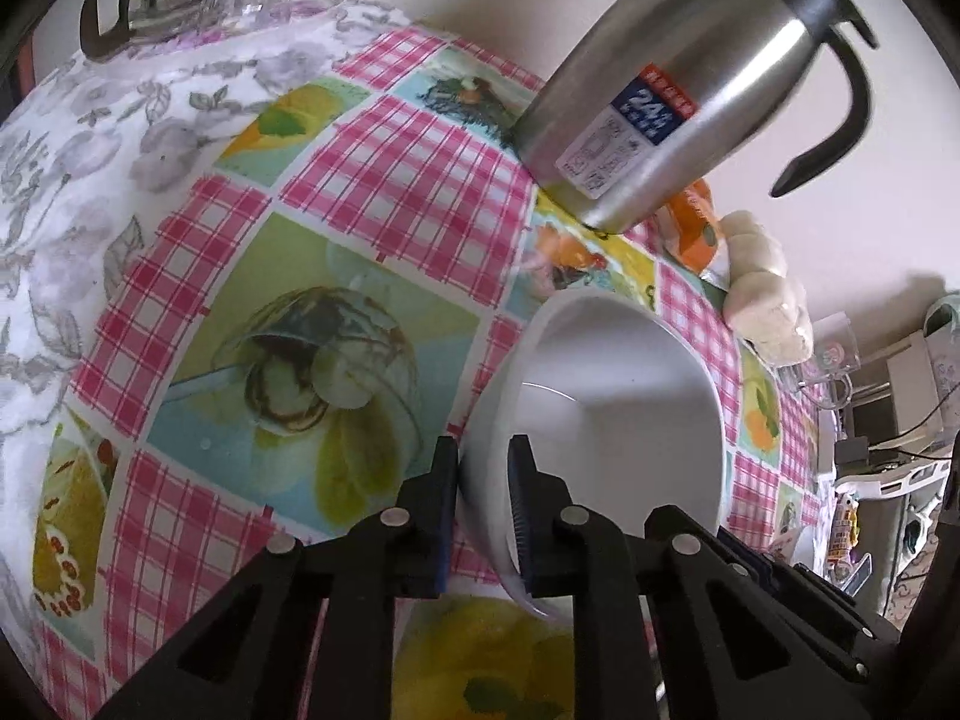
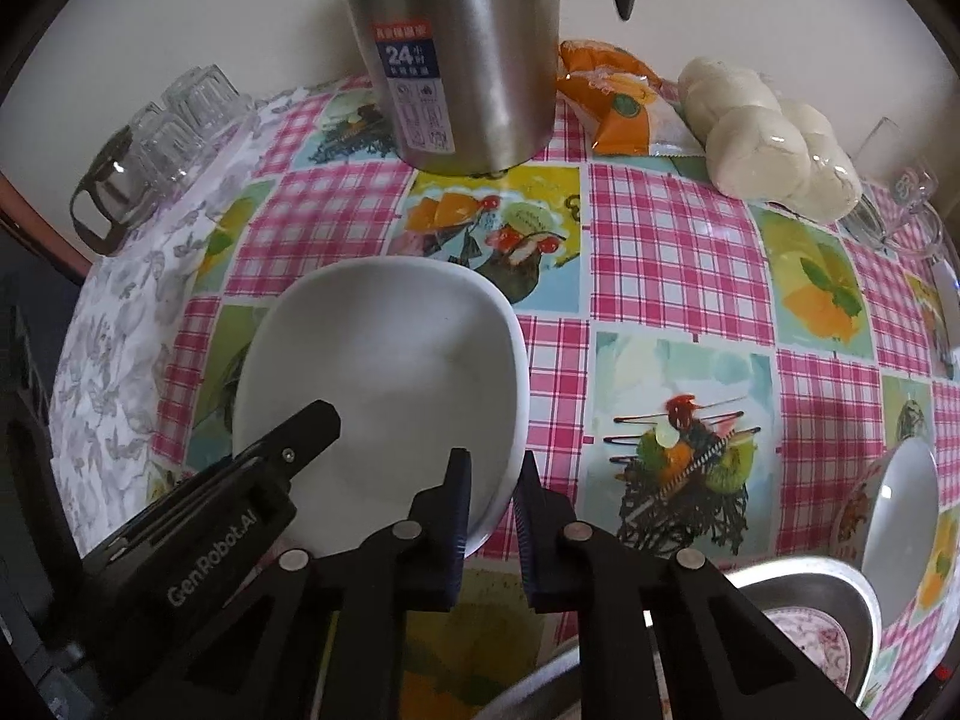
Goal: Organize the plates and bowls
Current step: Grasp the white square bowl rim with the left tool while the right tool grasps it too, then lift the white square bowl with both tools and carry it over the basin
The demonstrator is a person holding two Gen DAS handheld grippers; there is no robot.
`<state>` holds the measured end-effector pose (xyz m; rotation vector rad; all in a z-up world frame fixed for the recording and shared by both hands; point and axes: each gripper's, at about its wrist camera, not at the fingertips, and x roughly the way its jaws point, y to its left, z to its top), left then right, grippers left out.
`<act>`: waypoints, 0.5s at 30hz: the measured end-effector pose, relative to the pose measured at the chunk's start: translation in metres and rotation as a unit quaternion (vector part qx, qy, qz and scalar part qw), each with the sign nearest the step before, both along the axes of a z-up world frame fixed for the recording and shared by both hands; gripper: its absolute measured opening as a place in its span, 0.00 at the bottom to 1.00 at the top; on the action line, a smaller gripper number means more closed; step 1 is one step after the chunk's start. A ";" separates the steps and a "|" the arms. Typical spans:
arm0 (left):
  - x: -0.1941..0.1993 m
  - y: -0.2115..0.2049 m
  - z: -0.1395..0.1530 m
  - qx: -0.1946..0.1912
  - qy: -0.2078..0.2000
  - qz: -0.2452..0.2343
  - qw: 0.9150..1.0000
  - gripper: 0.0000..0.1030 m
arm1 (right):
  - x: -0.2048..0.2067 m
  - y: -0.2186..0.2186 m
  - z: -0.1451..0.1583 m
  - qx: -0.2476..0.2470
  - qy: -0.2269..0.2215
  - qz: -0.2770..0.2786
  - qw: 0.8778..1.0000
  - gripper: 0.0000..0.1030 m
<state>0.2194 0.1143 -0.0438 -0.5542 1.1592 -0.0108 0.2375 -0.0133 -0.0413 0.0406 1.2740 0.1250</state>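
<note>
A plain white bowl point(image 2: 384, 372) sits on a pink-checked tablecloth point(image 2: 660, 240) with fruit pictures; upper centre, a silver flask point(image 2: 462, 48) bears a blue label.

A blue label on the steel thermos point(image 2: 456, 54), standing at twelve o'clock in the right wrist view, reads "24", while the left gripper point(image 2: 318, 420) at eight o'clock bears the white lettering "GenRobot.AI".

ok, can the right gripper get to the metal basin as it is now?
Probably not yet: the right gripper is shut on the white bowl's rim, like the left gripper. The metal basin lies close beside it, path open.
</note>
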 end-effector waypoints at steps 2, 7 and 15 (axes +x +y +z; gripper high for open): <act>-0.005 -0.004 0.013 0.009 -0.010 -0.002 1.000 0.17 | -0.004 -0.003 0.009 0.007 -0.009 -0.003 1.000 0.15; -0.017 -0.016 0.046 0.019 -0.018 -0.006 1.000 0.17 | -0.022 -0.013 0.040 0.014 -0.046 0.001 0.999 0.15; -0.039 -0.039 0.093 0.022 -0.065 -0.033 0.997 0.17 | -0.051 -0.040 0.086 0.029 -0.094 0.001 0.995 0.15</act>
